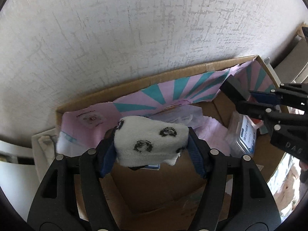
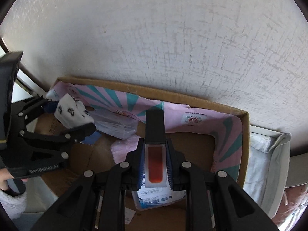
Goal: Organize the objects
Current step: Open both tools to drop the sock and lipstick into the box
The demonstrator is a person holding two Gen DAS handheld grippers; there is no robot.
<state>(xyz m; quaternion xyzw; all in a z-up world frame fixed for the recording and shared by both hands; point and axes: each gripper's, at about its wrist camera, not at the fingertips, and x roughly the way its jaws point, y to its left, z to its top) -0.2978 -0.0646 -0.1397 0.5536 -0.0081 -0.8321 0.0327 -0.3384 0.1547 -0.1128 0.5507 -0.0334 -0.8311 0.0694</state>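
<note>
One sock (image 1: 152,141) in left claw (image 1: 152,144), one tube (image 2: 155,150) in right claw (image 2: 155,165)

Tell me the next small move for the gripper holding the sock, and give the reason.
Probably lower the left gripper a little into the cardboard box, then release. It is shut on the white spotted sock, which hangs above the box floor, with bare cardboard directly beneath it. The right gripper, shut on the red-filled bottle, is off to the side, so the path down looks clear.

Pale crosshatch-textured wall (image 1: 134,28), soft daylight.
</note>
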